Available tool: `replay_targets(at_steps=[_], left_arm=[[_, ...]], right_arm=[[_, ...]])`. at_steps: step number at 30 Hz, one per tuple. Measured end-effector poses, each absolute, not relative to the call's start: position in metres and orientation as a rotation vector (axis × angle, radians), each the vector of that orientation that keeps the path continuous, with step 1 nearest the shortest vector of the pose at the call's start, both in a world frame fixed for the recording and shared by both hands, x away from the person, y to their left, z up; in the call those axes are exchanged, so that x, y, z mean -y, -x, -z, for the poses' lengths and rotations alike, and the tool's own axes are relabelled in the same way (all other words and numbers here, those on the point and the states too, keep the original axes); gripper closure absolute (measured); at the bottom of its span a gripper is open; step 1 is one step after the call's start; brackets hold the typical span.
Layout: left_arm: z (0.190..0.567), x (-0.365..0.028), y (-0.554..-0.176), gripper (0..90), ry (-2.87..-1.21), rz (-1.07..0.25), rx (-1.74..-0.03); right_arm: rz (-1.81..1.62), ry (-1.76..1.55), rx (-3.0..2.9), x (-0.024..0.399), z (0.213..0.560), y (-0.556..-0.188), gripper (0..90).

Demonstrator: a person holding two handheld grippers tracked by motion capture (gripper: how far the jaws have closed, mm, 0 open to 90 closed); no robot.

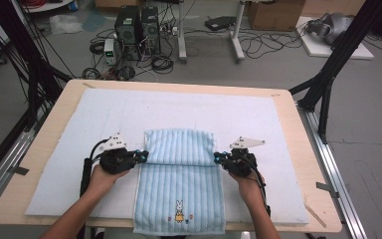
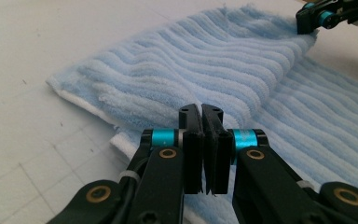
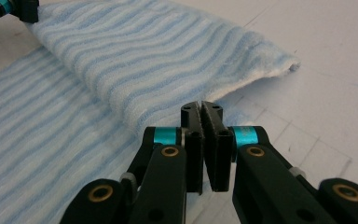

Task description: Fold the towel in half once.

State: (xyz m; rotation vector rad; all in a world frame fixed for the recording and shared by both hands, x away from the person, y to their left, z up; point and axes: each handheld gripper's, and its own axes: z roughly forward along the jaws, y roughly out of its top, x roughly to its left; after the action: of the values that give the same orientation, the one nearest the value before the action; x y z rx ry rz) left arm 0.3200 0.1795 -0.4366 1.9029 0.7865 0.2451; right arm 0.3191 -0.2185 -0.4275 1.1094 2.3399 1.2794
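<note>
Blue striped terry made up the towel (image 1: 179, 172), which lay on a white foam mat (image 1: 69, 144) covering the table (image 1: 45, 149) in the high view, its far end folded back toward the person and its near end, with a small rabbit picture (image 1: 179, 211), hanging over the table edge at 6 o'clock. The left tool (image 1: 143, 156) pinched the folded edge at 9 o'clock of the towel, the right tool (image 1: 218, 158) at 3 o'clock.

From the left gripper view, the left tool (image 2: 203, 112) had its jaws pressed together at the fold, with the other tool at 1 o'clock.

From the right gripper view, the right tool (image 3: 202, 108) was likewise clamped shut against the terry.
</note>
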Motion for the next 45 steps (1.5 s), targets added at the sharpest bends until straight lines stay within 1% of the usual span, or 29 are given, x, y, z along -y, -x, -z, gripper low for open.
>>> replay_targets(at_steps=[2, 3, 5, 8, 11, 13, 15, 19, 23, 29, 33, 35, 40, 41, 43, 44, 45], left_arm=[[0.438, -0.179, -0.319, 85.3, -1.904, -0.243, -0.795], [0.439, -0.18, -0.32, 80.6, -1.894, -0.253, -0.813], [0.439, -0.18, -0.323, 59.1, -1.86, -0.261, -0.87], [0.437, -0.183, -0.33, 45.1, -1.821, -0.272, -0.911], [0.433, -0.186, -0.339, 40.3, -1.8, -0.293, -0.927], [0.431, -0.187, -0.344, 39.4, -1.79, -0.304, -0.932], [0.429, -0.187, -0.352, 34.9, -1.78, -0.305, -0.95], [0.423, -0.188, -0.367, 34.2, -1.766, -0.304, -0.975], [0.422, -0.188, -0.381, 33.9, -1.746, -0.308, -1.01], [0.425, -0.186, -0.4, 35.0, -1.747, -0.299, -1.052], [0.429, -0.181, -0.412, 35.8, -1.769, -0.302, -1.077], [0.433, -0.178, -0.417, 36.7, -1.79, -0.317, -1.09], [0.45, -0.169, -0.421, 38.5, -1.889, -0.283, -1.109], [0.451, -0.166, -0.421, 40.4, -1.918, -0.289, -1.089], [0.451, -0.159, -0.418, 42.2, -1.97, -0.344, -1.048], [0.451, -0.156, -0.417, 46.4, -1.994, -0.373, -1.03], [0.45, -0.154, -0.415, 52.0, -2.018, -0.418, -1.022]], right_arm=[[-1.269, -1.1, -2.351, 0.219, 0.428, -0.316, 85.7], [-1.258, -1.11, -2.358, 0.218, 0.43, -0.315, 78.6], [-1.262, -1.145, -2.336, 0.219, 0.431, -0.316, 65.6], [-1.29, -1.198, -2.255, 0.223, 0.427, -0.318, 49.7], [-1.297, -1.213, -2.215, 0.226, 0.424, -0.323, 41.3], [-1.289, -1.215, -2.203, 0.227, 0.422, -0.329, 37.5], [-1.283, -1.24, -2.197, 0.228, 0.422, -0.337, 33.5], [-1.279, -1.275, -2.19, 0.229, 0.422, -0.353, 31.0], [-1.261, -1.292, -2.196, 0.227, 0.418, -0.366, 30.4], [-1.235, -1.297, -2.196, 0.222, 0.411, -0.385, 30.5], [-1.199, -1.315, -2.216, 0.216, 0.413, -0.398, 32.3], [-1.171, -1.307, -2.238, 0.211, 0.417, -0.405, 36.0], [-1.11, -1.362, -2.252, 0.206, 0.437, -0.416, 39.5], [-1.11, -1.372, -2.257, 0.205, 0.44, -0.418, 40.9], [-1.077, -1.358, -2.279, 0.201, 0.444, -0.42, 45.5], [-1.048, -1.335, -2.279, 0.199, 0.445, -0.42, 48.3], [-1.009, -1.304, -2.275, 0.197, 0.444, -0.419, 54.7]])
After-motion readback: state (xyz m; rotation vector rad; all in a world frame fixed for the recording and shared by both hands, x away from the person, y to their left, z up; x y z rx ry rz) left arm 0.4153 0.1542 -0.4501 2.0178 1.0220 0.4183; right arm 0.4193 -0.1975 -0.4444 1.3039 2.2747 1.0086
